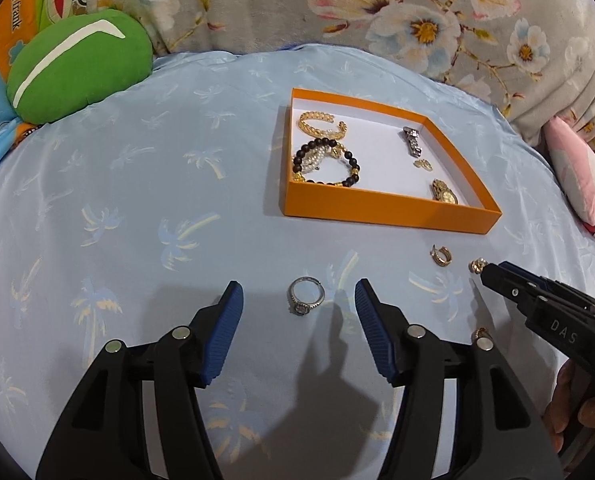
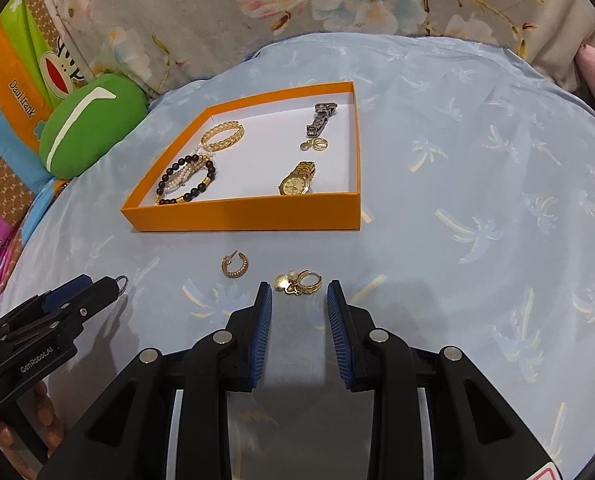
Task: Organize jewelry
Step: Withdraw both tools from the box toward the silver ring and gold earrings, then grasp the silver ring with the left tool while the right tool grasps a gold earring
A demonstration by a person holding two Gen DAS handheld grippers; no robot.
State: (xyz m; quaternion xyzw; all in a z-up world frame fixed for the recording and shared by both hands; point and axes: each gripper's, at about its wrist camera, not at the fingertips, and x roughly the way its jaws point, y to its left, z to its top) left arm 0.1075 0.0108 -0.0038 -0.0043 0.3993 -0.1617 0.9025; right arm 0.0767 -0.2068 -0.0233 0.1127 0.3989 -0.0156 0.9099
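Note:
An orange box on the blue cloth holds a gold cuff, a black bead bracelet, a silver strap and a gold watch. A silver ring lies on the cloth between the fingers of my open left gripper. A gold charm earring lies just ahead of my open right gripper. A gold hoop earring lies left of it. Another small gold piece lies near my left gripper's right finger.
A green plush cushion sits at the back left. A floral cover runs along the back. A pink pillow lies at the right edge.

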